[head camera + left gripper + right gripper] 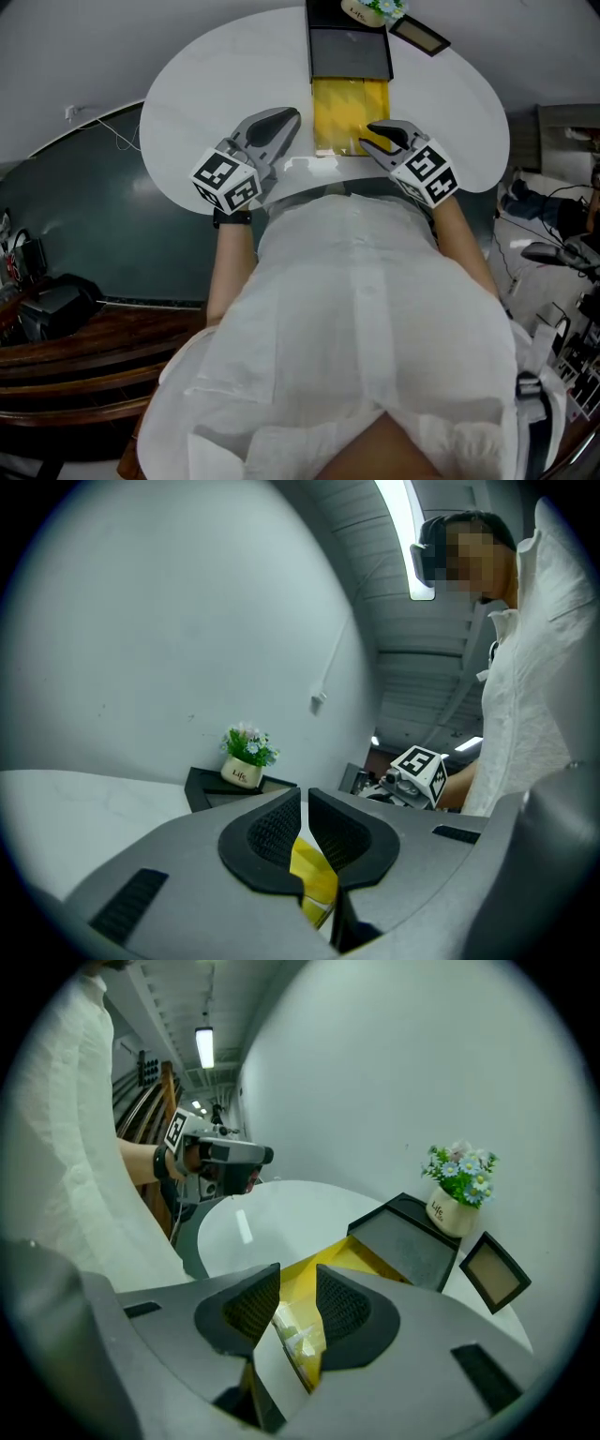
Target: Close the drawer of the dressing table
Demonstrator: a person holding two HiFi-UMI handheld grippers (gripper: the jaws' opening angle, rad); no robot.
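1. We see the open drawer with a yellow lining point(349, 117) pulled out from the front middle of the round white dressing table point(206, 94), just ahead of the person's white shirt point(356, 309).
2. The left gripper point(292, 117) sits over the table top just left of the drawer, pointing roughly level. In the left gripper view its fingers point(272, 832) stand almost together, with only a thin slit between them. Nothing is gripped, and the yellow lining shows through the slit.
3. The right gripper point(367, 136) is at the drawer's front right corner and tilts downward. In the right gripper view its fingers point(347, 1307) are narrowly apart and hold nothing. The drawer's yellow inside and its pale front edge show in the gap, and we cannot tell whether either finger touches the drawer.
4. Behind the drawer lies a flat black rectangular tray point(349, 52). At the far edge are a small white pot of flowers point(370, 9) and a dark-framed picture stand point(419, 36).
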